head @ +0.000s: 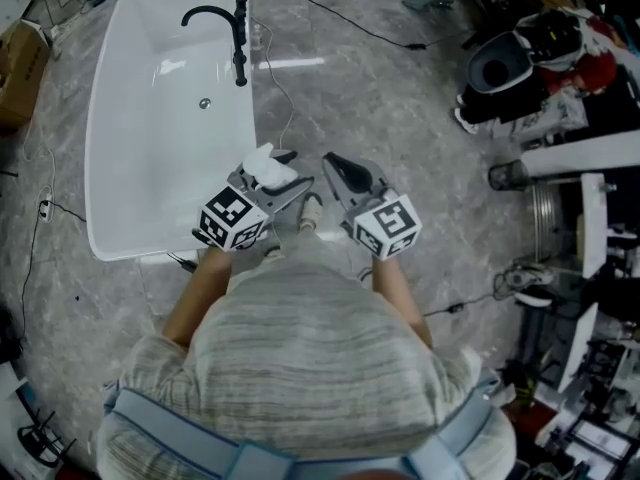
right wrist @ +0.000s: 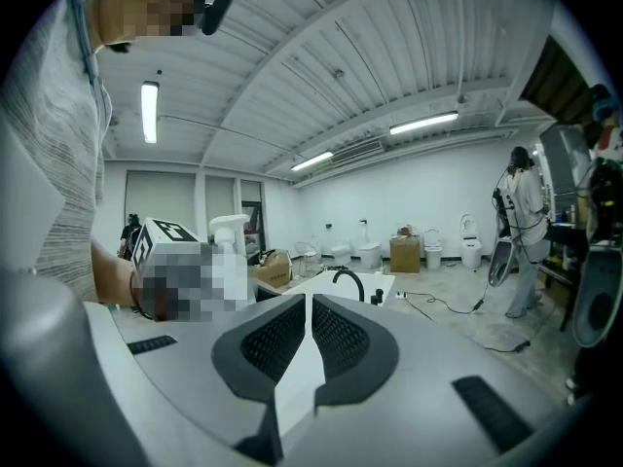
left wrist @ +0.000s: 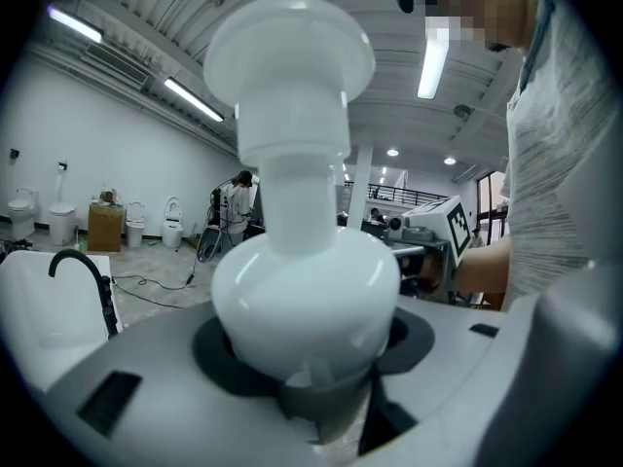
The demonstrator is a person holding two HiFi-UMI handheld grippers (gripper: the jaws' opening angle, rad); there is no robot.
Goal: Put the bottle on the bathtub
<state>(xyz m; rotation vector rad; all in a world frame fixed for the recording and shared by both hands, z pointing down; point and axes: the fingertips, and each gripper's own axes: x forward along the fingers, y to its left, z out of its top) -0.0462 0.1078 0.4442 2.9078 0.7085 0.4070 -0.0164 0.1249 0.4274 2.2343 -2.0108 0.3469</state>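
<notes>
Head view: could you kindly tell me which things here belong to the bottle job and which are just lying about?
Job in hand: bottle, held in the left gripper; bathtub.
Lying about: box; floor cable. The right gripper is shut and empty.

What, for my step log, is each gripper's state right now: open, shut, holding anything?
Left gripper: closed on the white bottle.
Right gripper: shut, holding nothing.
</notes>
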